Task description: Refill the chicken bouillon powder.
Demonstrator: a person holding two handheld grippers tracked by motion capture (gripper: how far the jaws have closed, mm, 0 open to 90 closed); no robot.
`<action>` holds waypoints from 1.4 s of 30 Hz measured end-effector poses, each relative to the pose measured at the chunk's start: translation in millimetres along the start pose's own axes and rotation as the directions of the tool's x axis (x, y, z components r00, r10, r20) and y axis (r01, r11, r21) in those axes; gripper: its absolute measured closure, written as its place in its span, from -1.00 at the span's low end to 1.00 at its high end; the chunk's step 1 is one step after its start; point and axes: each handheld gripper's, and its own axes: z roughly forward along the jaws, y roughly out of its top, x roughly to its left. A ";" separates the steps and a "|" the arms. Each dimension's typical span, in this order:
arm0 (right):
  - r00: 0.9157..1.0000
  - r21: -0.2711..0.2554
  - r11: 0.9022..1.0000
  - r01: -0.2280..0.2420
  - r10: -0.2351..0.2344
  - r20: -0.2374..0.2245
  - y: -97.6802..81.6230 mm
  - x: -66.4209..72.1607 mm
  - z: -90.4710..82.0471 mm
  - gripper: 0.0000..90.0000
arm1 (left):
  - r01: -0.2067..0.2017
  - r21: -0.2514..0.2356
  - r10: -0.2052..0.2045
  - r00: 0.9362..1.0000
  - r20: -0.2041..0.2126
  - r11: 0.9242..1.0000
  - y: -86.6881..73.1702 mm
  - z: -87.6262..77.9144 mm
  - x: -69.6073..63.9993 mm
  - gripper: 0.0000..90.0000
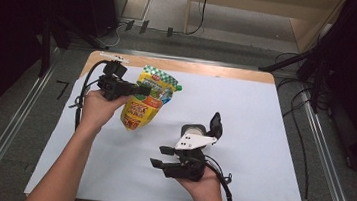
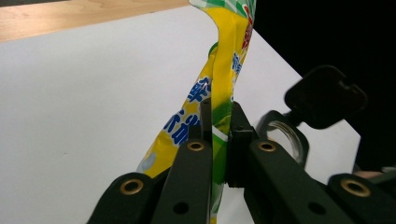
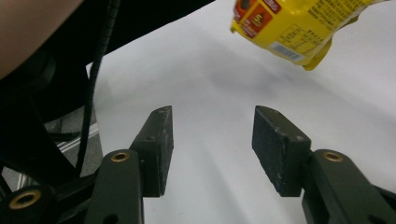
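Your left gripper [image 1: 140, 90] had its jaws clamped tight on the yellow refill pouch [image 1: 147, 102], pinching the flat film near its upper part, close to the green-checked top edge. The pouch hung from that grip above the white sheet [image 1: 245, 112], its bottom corner tilted down toward you and, as far as the high view let me judge, lifted clear of the paper. Your right gripper [image 1: 159, 156] sat lower and nearer to you, jaws about half open with nothing between them, pointed across the sheet toward the pouch and well apart from it.

I judged you were in the carrying step: the pouch was picked up and held, and the second hand was waiting. The next move called for bringing the right jaws up to the pouch's free lower end, or setting the pouch down flat, while keeping the film from slipping.

Nothing else lay on the sheet. The wooden table edge [image 1: 180, 65] ran behind the pouch, and your left gripper's cable [image 1: 85, 88] trailed off the sheet's left side, out of the way.
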 end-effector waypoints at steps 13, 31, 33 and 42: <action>1.000 -0.051 0.999 0.001 -0.001 0.000 -3.5 -11.4 -17.7 0.10 | -0.001 -0.076 0.002 1.000 0.015 0.997 -17.7 3.8 22.7 1.00; 0.999 0.004 0.999 0.033 -0.034 0.028 -2.5 -20.1 -18.8 0.09 | -0.074 -0.057 0.074 0.997 -0.007 0.996 -41.3 -25.6 21.4 0.92; 0.999 0.001 0.999 0.034 -0.034 0.031 -2.0 -20.8 -19.4 0.09 | -0.081 -0.058 0.081 0.997 -0.007 0.995 -45.0 -28.8 21.1 0.90; 0.999 -0.008 0.999 0.035 -0.035 0.028 -0.7 -22.3 -21.2 0.09 | -0.084 -0.076 0.084 0.996 -0.008 0.994 -56.7 -43.6 23.4 0.88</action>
